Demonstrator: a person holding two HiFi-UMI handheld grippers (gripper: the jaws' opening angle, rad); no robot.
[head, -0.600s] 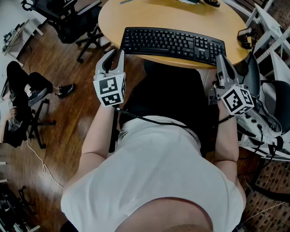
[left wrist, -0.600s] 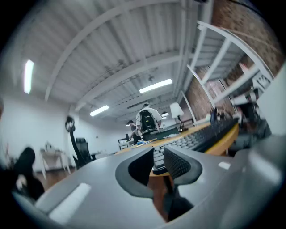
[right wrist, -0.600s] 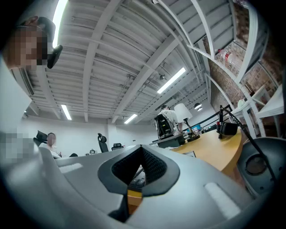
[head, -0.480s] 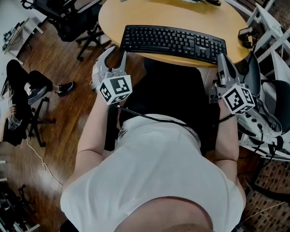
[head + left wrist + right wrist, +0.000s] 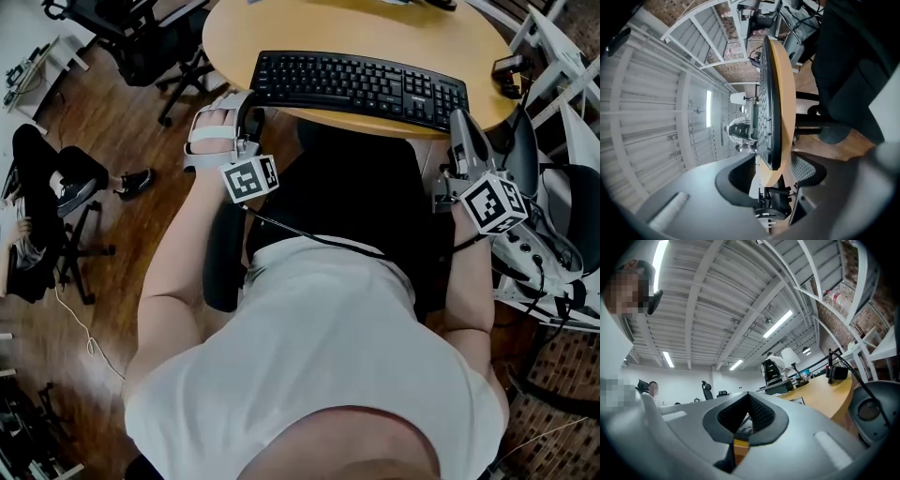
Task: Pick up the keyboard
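Observation:
A black keyboard (image 5: pixel 356 89) lies along the near edge of a round wooden table (image 5: pixel 281 28). My left gripper (image 5: pixel 236 105) is rolled onto its side just off the keyboard's left end, at the table's rim, jaws open and empty. In the left gripper view the keyboard (image 5: pixel 766 93) appears edge-on on the tabletop (image 5: pixel 783 98), ahead of the open left gripper (image 5: pixel 787 180). My right gripper (image 5: pixel 466 139) is shut and empty, just below the table edge under the keyboard's right end. In the right gripper view the right gripper (image 5: pixel 747 420) has its pads together, with the table's rim (image 5: pixel 820 397) beyond.
Black office chairs (image 5: pixel 141 37) stand at the table's far left. A person (image 5: pixel 42 187) sits low at the left. A white frame (image 5: pixel 562 66) and a chair base (image 5: pixel 548 244) crowd the right side. A small black device (image 5: pixel 507 71) sits on the table's right edge.
My left gripper has moved up and right toward the keyboard's left end and rolled onto its side. The right gripper has stayed where it was.

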